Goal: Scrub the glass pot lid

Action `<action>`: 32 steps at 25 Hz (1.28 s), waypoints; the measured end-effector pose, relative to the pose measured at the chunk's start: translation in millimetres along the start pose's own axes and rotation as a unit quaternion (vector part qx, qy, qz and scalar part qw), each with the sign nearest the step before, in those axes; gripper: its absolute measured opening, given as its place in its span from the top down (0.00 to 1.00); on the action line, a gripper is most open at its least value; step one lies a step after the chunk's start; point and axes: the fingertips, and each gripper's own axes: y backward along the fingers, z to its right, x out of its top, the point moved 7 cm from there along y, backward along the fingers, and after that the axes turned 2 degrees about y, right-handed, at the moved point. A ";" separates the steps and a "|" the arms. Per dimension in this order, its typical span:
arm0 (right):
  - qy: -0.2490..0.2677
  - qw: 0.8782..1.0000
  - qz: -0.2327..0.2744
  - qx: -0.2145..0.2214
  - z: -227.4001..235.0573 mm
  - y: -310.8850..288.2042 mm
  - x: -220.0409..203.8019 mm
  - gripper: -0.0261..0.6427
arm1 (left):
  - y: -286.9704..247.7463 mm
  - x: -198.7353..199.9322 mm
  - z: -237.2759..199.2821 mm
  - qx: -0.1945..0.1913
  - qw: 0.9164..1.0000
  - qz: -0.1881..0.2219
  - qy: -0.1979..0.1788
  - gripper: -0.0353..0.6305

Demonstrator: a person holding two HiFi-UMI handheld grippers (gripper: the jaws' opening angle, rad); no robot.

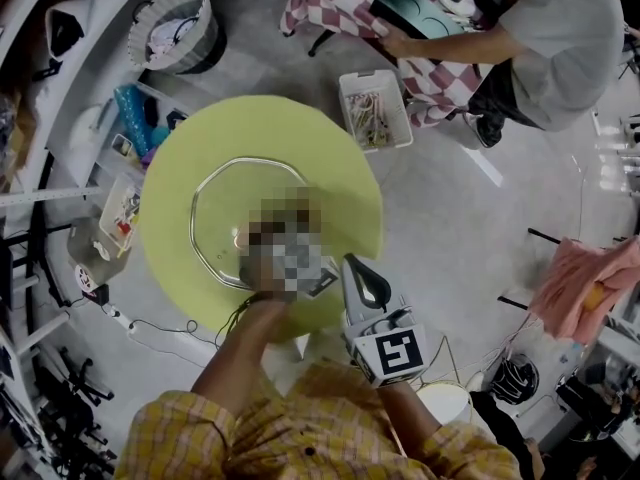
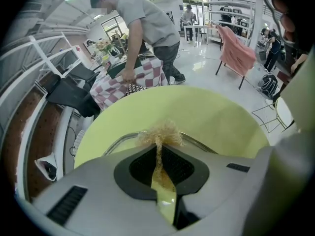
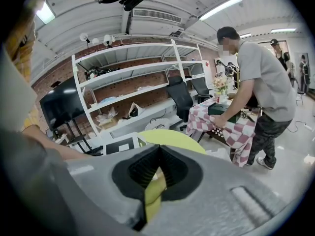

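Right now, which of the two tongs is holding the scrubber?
The left tongs: a wiry golden scrubber is pinched between them, at the glass pot lid. The right tongs are closed on nothing, off the lid.

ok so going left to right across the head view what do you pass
grey pleated basket → glass pot lid on the round yellow-green table → white crate → pink cloth
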 end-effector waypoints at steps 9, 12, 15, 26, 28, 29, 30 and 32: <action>0.002 1.000 -0.005 0.003 5.5 6.4 -4.6 0.97 | -2.7 4.1 -12.5 0.008 1.000 -0.023 -0.014 0.90; 0.003 1.000 0.000 0.005 4.2 6.2 -2.3 0.97 | -2.9 3.3 -16.9 0.008 1.000 -0.022 -0.010 0.90; 0.002 1.000 -0.002 0.003 4.3 5.4 -0.9 0.97 | -3.7 2.9 -24.0 0.005 1.000 -0.022 -0.004 0.90; 0.003 1.000 -0.004 0.003 3.0 -0.7 1.9 0.97 | -9.4 2.0 -42.1 0.006 1.000 -0.019 0.007 0.90; 0.002 1.000 -0.004 0.004 1.1 -3.2 1.8 0.97 | -10.1 -0.4 -46.7 0.005 1.000 -0.019 0.014 0.90; 0.002 1.000 -0.004 0.005 0.2 -3.9 1.7 0.97 | -10.3 -1.0 -48.1 0.003 1.000 -0.017 0.018 0.90; 0.003 1.000 -0.004 0.005 -0.6 -4.3 1.5 0.97 | -10.5 -1.0 -48.8 0.001 1.000 -0.014 0.023 0.90; 0.005 1.000 -0.004 0.006 -2.2 -4.9 0.8 0.97 | -11.1 -1.8 -50.3 -0.001 1.000 -0.011 0.029 0.90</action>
